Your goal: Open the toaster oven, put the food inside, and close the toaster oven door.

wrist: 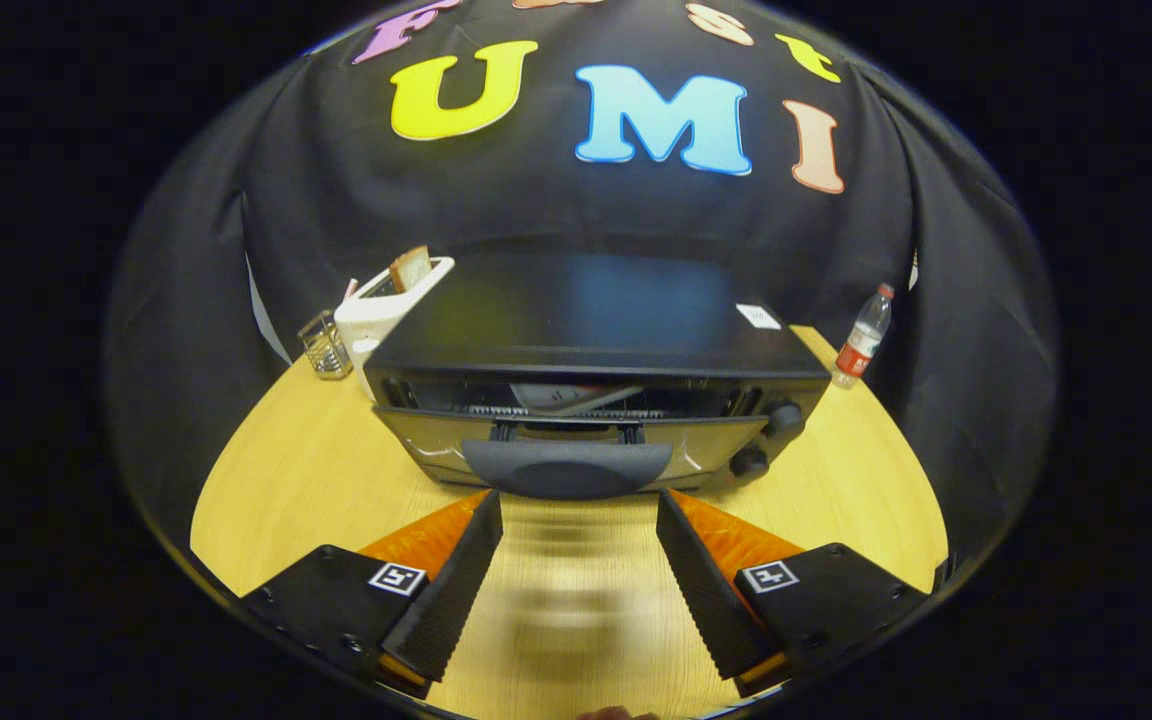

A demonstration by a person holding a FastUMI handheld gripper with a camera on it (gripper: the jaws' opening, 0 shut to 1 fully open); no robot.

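Note:
A black toaster oven (596, 330) stands on the wooden table (286, 470) just ahead of my fingers. Its glass door (576, 450) hangs partly open, tilted toward me, with the dark curved handle (566, 468) right in front of the fingertips. Through the gap above the door I see the wire rack and a pale plate-like thing (561, 397) inside. Two knobs (766, 440) sit on the oven's right side. My gripper (579, 500) is open, its fingers wide apart on either side of the handle, touching nothing.
A white slot toaster (381, 305) with a slice of bread (410, 268) sticking out stands behind the oven's left corner, beside a small wire holder (324, 345). A plastic bottle (861, 340) stands at the oven's right rear. Black cloth walls close in the table.

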